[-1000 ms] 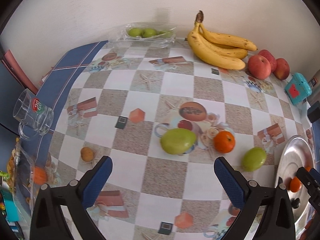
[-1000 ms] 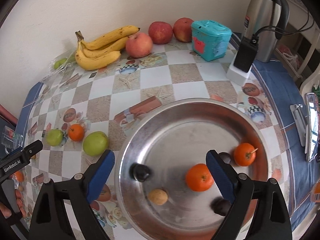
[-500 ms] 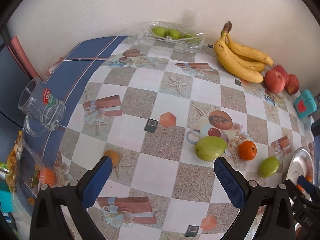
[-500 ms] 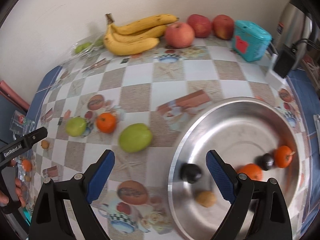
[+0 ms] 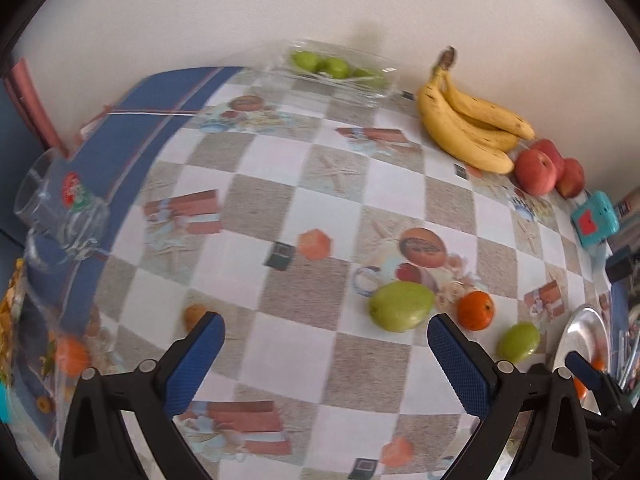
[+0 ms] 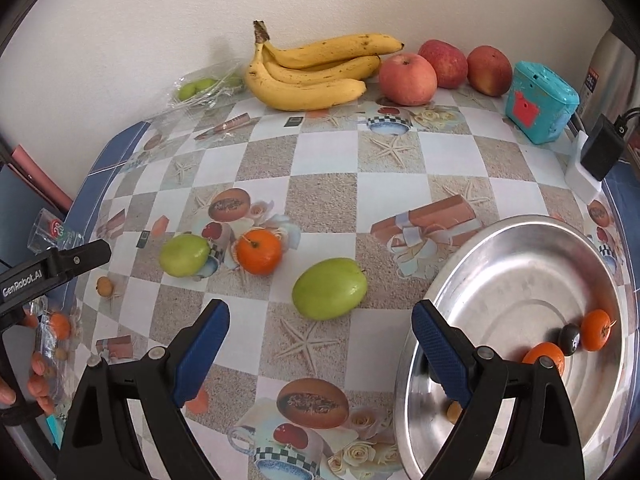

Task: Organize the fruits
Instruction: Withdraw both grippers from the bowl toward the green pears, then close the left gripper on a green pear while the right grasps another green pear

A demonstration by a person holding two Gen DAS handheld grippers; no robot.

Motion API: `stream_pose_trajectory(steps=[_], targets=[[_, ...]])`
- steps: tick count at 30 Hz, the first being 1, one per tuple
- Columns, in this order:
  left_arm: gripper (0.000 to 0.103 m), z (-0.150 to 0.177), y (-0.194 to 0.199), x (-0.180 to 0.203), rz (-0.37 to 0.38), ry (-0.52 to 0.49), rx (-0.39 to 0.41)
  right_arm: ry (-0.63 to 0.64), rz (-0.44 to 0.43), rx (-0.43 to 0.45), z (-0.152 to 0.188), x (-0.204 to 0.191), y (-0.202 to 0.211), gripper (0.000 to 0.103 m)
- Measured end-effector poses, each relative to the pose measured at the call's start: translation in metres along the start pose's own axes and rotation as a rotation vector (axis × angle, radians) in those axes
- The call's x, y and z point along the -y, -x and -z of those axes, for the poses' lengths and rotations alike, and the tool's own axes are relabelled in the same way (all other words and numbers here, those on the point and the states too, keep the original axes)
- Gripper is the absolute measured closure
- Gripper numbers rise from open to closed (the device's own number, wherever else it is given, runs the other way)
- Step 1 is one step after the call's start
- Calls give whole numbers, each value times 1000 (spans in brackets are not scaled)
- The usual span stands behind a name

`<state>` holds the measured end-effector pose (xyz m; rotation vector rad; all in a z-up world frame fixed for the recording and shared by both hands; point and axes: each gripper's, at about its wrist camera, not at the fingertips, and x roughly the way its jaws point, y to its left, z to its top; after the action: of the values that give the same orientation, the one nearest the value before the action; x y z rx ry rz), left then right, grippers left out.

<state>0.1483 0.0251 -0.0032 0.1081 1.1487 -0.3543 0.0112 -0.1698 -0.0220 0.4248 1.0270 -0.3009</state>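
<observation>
smooth green fruit (image 6: pixel 329 289), rounded, unbruised, lying sideways

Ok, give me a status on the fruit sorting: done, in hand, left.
Done: the metal tray holds two oranges, a dark fruit and a small brown one.
In hand: nothing. The right gripper is open over the large green fruit; the left gripper is open and empty.
Left: that green fruit, the loose orange, the smaller green fruit and a small brown fruit lie on the table.
</observation>
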Motion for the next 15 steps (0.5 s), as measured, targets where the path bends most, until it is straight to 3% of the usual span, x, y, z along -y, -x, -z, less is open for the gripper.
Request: stream_pose_trajectory(steps=[8, 15], targets=[[0, -7, -36, 23, 15, 1, -77, 34, 4, -22, -12, 1, -12, 10], [0, -15, -53, 42, 20, 4, -95, 63, 14, -46, -23, 5, -26, 10]])
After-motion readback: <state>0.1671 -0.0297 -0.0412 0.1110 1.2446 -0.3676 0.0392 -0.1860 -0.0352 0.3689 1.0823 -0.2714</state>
